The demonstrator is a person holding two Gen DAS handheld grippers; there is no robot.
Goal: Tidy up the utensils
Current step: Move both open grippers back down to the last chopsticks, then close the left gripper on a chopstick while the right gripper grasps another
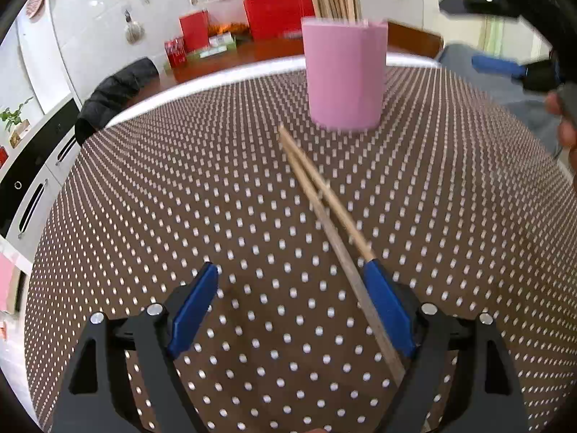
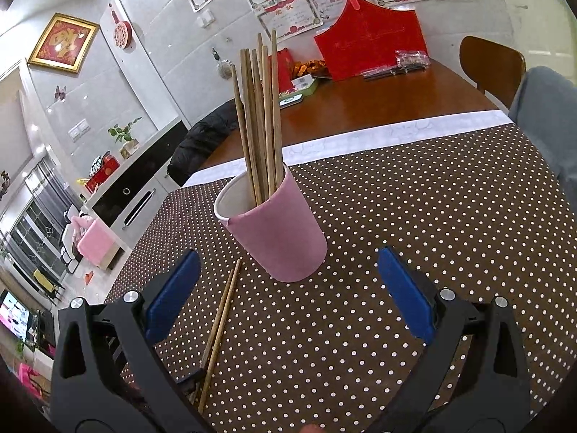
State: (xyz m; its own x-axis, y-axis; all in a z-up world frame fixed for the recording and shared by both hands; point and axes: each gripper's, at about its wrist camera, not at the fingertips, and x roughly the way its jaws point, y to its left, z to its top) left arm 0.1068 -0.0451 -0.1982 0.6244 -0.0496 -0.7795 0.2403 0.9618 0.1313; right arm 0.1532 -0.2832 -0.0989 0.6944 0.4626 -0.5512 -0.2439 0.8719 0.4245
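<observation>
A pink cup (image 1: pixel 344 75) stands on the dotted brown tablecloth (image 1: pixel 216 187) and holds several wooden chopsticks (image 2: pixel 258 119); the cup shows in the right wrist view (image 2: pixel 277 231) too. Two loose chopsticks (image 1: pixel 324 198) lie on the cloth in front of the cup, also seen in the right wrist view (image 2: pixel 220 321). My left gripper (image 1: pixel 294 274) is open low over the cloth, its right finger against the loose chopsticks. My right gripper (image 2: pixel 288 285) is open and empty, above the cloth near the cup; it shows at the upper right of the left wrist view (image 1: pixel 483 32).
Behind the cloth a wooden table (image 2: pixel 378 108) carries a red box (image 2: pixel 371 50) and small packets. A black jacket (image 1: pixel 111 90) hangs on a chair at the left. A person's grey-clad leg (image 2: pixel 544 108) is at the right edge.
</observation>
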